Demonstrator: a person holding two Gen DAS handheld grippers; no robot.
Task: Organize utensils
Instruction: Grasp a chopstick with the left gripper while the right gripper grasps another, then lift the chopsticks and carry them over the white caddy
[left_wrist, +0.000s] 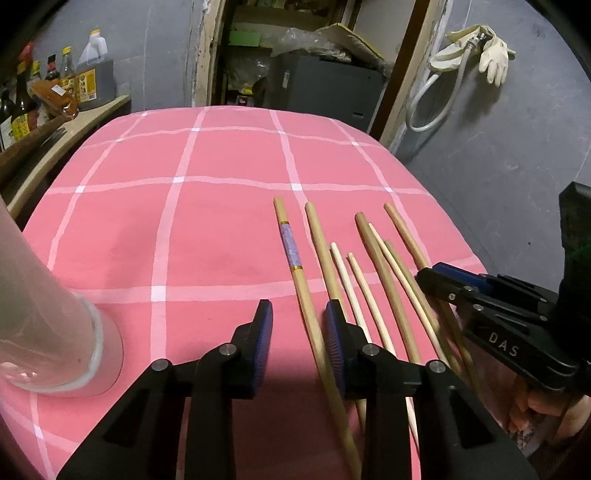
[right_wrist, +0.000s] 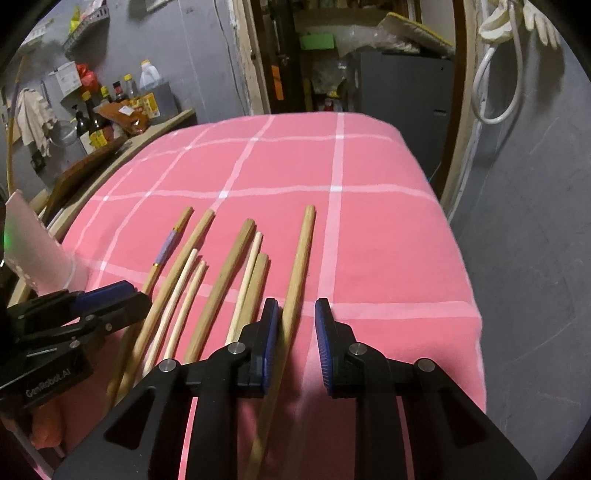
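Several wooden chopsticks lie side by side on the pink checked cloth (left_wrist: 207, 229), pointing away from me. My left gripper (left_wrist: 299, 305) is open and straddles the leftmost one, the chopstick with a purple band (left_wrist: 291, 243); the stick lies close to the right pad with a gap on its left. My right gripper (right_wrist: 296, 302) is open around the rightmost chopstick (right_wrist: 303, 251), which rests against the left pad while the right pad stands clear. Each gripper shows in the other's view: the right gripper (left_wrist: 443, 273) and the left gripper (right_wrist: 122, 291). A frosted tumbler (left_wrist: 44, 314) stands to the left.
A shelf of sauce bottles (left_wrist: 55, 85) runs along the left of the table. Behind it an open doorway holds a grey cabinet (left_wrist: 325, 85). Gloves and a hose (left_wrist: 480, 51) hang on the right wall. The cloth's right edge (right_wrist: 472, 295) drops off near the right gripper.
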